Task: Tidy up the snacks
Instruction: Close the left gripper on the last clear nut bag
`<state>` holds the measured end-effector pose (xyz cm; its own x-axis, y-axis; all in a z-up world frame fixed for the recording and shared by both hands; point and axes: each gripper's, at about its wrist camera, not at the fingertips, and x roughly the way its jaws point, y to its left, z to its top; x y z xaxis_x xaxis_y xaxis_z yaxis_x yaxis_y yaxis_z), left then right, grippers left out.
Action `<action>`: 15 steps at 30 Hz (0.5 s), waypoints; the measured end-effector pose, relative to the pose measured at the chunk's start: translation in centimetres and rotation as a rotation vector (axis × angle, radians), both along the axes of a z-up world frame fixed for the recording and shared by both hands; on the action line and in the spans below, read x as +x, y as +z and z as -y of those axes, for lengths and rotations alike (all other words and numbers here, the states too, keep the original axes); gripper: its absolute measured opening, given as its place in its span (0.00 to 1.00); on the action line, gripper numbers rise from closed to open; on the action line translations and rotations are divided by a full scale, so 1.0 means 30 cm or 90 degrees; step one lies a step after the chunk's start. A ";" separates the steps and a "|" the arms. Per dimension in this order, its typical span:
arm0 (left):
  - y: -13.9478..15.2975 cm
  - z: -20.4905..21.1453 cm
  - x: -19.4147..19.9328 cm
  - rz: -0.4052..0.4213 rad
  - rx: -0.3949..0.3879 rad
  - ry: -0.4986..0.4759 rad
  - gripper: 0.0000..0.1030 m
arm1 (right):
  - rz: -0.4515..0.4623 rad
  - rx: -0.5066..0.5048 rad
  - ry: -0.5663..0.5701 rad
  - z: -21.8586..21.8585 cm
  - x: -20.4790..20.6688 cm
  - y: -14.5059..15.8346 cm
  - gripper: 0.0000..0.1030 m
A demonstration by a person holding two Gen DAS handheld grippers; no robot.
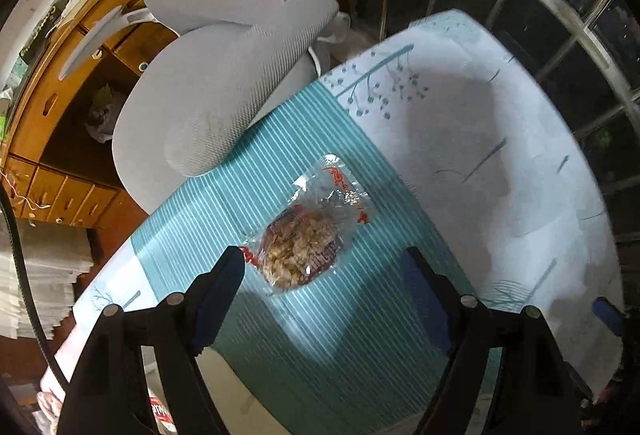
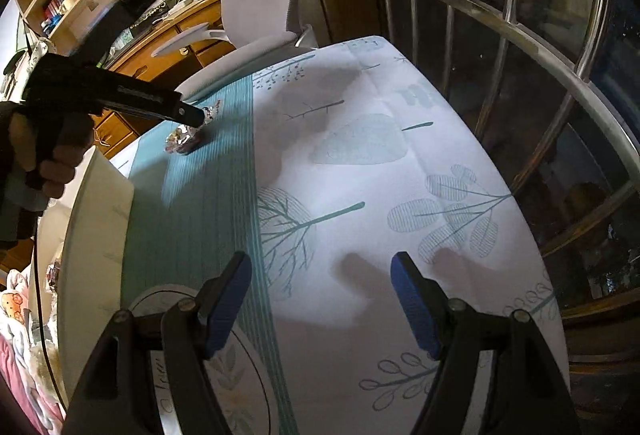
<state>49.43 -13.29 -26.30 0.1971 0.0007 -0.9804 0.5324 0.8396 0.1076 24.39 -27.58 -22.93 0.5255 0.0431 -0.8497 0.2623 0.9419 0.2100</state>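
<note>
A snack [image 1: 304,239] in a clear wrapper with red print, a brown nutty cake inside, lies on the teal striped band of the tablecloth [image 1: 460,139]. My left gripper [image 1: 322,259] points down over it, open, with the packet just ahead of its blue pads and nearer the left finger. The right wrist view shows that same gripper [image 2: 198,119], held by a hand [image 2: 52,155], over the snack [image 2: 184,139] at the table's far left. My right gripper [image 2: 320,263] stands open above the white leaf-print cloth, nothing between its fingers.
A grey office chair [image 1: 224,87] stands against the table's far edge. A round plate [image 2: 236,375] with a leaf pattern and a white box [image 2: 96,219] sit at the near left. Window bars [image 2: 500,35] run along the right. Another red-labelled packet [image 1: 160,411] shows below the table edge.
</note>
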 end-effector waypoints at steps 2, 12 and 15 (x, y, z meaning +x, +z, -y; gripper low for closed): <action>-0.038 0.006 0.003 -0.002 0.020 -0.003 0.76 | -0.003 0.003 -0.002 0.003 0.000 -0.005 0.71; -0.107 -0.030 0.042 0.000 0.008 0.026 0.58 | -0.005 -0.002 -0.002 0.006 0.008 -0.015 0.71; -0.107 -0.042 0.047 0.000 -0.016 0.032 0.43 | -0.006 -0.004 0.002 0.002 0.008 -0.013 0.71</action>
<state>50.86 -12.03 -29.51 0.1974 -0.0135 -0.9802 0.4894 0.8677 0.0866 24.64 -27.64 -23.34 0.5171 0.0399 -0.8550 0.2616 0.9437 0.2022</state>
